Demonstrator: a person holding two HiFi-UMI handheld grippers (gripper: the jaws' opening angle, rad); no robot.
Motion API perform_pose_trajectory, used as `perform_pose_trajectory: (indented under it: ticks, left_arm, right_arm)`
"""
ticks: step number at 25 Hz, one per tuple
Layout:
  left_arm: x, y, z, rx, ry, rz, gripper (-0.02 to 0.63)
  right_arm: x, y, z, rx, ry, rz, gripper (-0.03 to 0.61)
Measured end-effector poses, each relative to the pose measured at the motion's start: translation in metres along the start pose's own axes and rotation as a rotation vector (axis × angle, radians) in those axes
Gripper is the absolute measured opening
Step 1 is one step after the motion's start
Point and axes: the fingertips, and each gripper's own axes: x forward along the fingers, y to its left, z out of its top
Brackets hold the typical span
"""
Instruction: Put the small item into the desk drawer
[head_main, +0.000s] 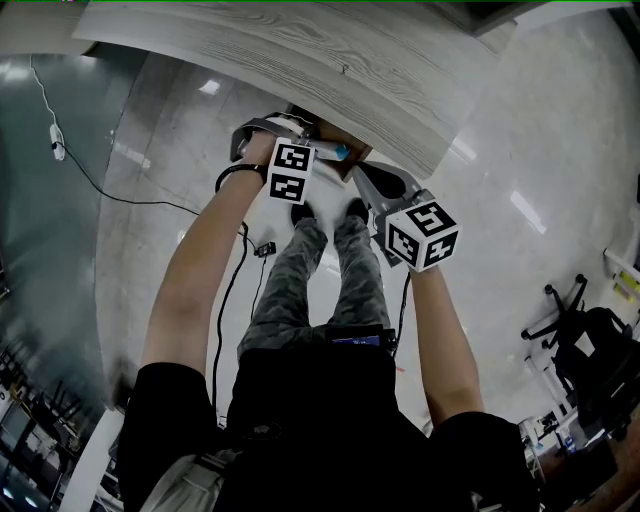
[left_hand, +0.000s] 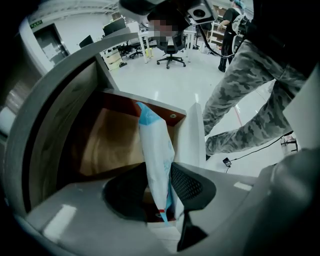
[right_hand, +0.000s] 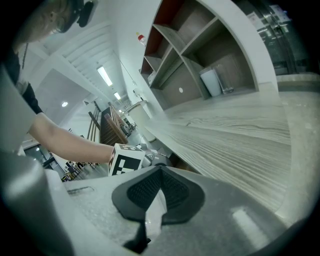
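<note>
Pinching a blue-and-white packet (left_hand: 156, 155) in the left gripper (left_hand: 160, 187), with the fingers (left_hand: 189, 184) part-way closed and pressed on both sides of its lower half. Holding it roughly upright, lower end poking out just below the pads, upper end sticking up past them in front of the open drawer (left_hand: 107, 142). Showing the drawer's brown bottom behind the packet, pulled out from under the wood-grain surface (right_hand: 240, 135). Holding the right gripper (right_hand: 159, 192) just beside the surface edge, fingers (right_hand: 176, 194) closed together on nothing. Catching the left gripper's marker cube (right_hand: 124, 159) from the right gripper view, close under the surface edge. Standing in camouflage trousers (left_hand: 240, 90) beside the drawer.
</note>
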Motion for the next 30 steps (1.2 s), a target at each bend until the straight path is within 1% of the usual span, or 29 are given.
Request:
perform_pose_trajectory:
  ticks: [8,12,15,20,26,28,30]
  left_arm:
    - [0.008,-0.001,0.002,0.051,0.033,-0.01,0.143]
    - [0.009,0.0,0.003,0.059,0.037,-0.014,0.144]
    - [0.008,0.0,0.004,0.04,0.024,-0.013,0.152]
    - [0.002,0.002,0.003,-0.003,0.004,-0.013,0.191]
    - [-0.018,0.002,0.005,-0.051,-0.027,0.008,0.23]
    - [-0.027,0.001,0.006,-0.072,-0.037,0.026,0.23]
    - [-0.036,0.001,0.006,-0.111,-0.054,0.047,0.225]
  right_arm:
    - [-0.002,-0.003,-0.002,0.005,-0.003,-0.005,-0.005]
    - [-0.003,-0.004,-0.001,0.007,-0.005,-0.007,-0.005]
    - [-0.004,-0.004,-0.001,0.006,-0.005,-0.008,-0.005]
    - [-0.004,-0.003,0.0,0.0,-0.002,-0.008,-0.005]
    - [-0.008,0.005,0.004,-0.016,0.008,-0.002,-0.005]
    - [-0.01,0.008,0.006,-0.025,0.015,0.001,-0.005]
    - [-0.012,0.01,0.008,-0.038,0.022,0.002,-0.005]
